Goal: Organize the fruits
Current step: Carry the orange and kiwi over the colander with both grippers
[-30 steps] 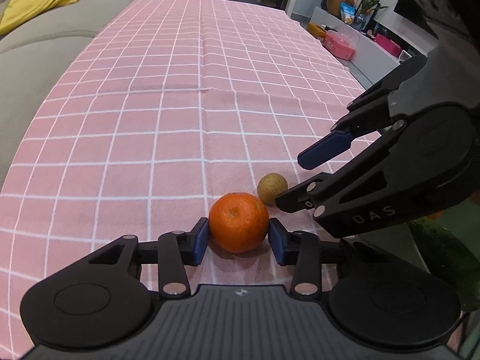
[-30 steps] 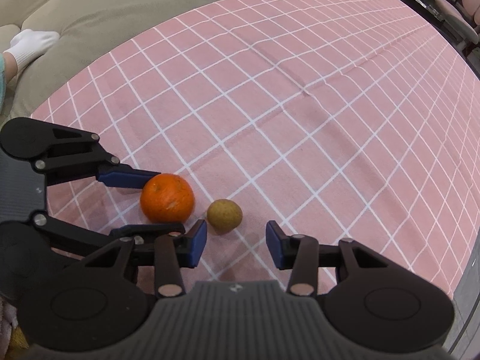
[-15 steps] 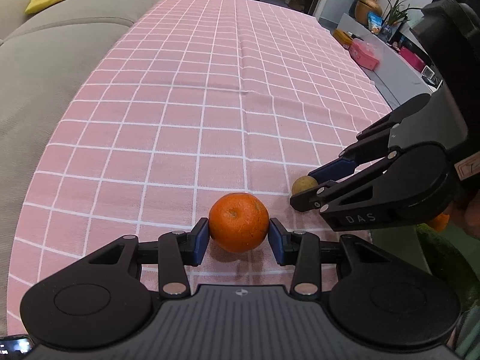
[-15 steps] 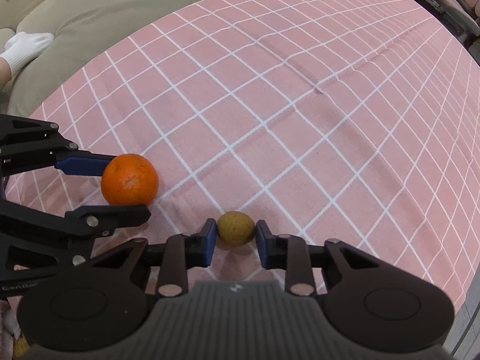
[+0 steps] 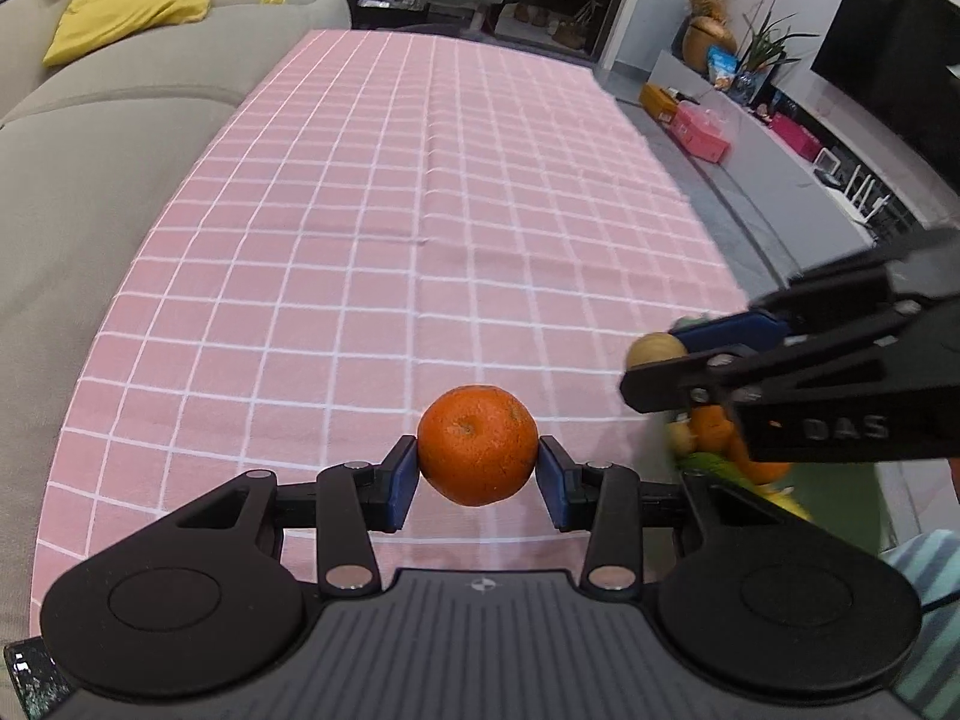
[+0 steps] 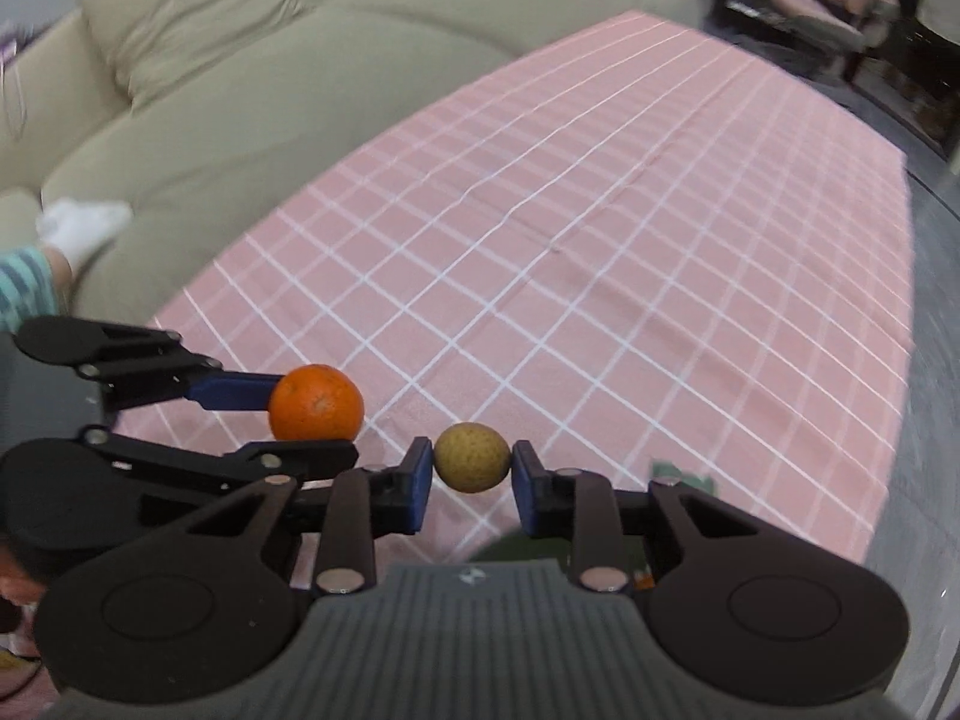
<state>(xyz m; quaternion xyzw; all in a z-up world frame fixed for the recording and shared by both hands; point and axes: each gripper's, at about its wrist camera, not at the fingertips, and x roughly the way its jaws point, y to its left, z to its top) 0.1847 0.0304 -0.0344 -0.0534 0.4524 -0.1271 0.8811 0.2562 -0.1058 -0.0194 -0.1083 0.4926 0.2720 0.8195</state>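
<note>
My left gripper [image 5: 477, 474] is shut on an orange [image 5: 477, 445] and holds it above the pink checked tablecloth [image 5: 420, 228]. My right gripper [image 6: 471, 480] is shut on a small brown-yellow round fruit [image 6: 472, 457] and holds it above the cloth's near edge. In the left wrist view the right gripper [image 5: 666, 360] is at the right with that small fruit [image 5: 655, 349]. In the right wrist view the left gripper [image 6: 312, 420] is at the left with the orange [image 6: 315, 402].
A beige sofa [image 5: 90, 138] runs along the table's left side, with a yellow cushion [image 5: 126, 6]. A blurred heap of orange, yellow and green fruit [image 5: 732, 450] lies beyond the table's right edge. A low grey cabinet [image 5: 780, 180] stands on the right.
Both grippers have lifted their fruits off the cloth. The right gripper closed on the small fruit and carried it right, toward the table's edge.
</note>
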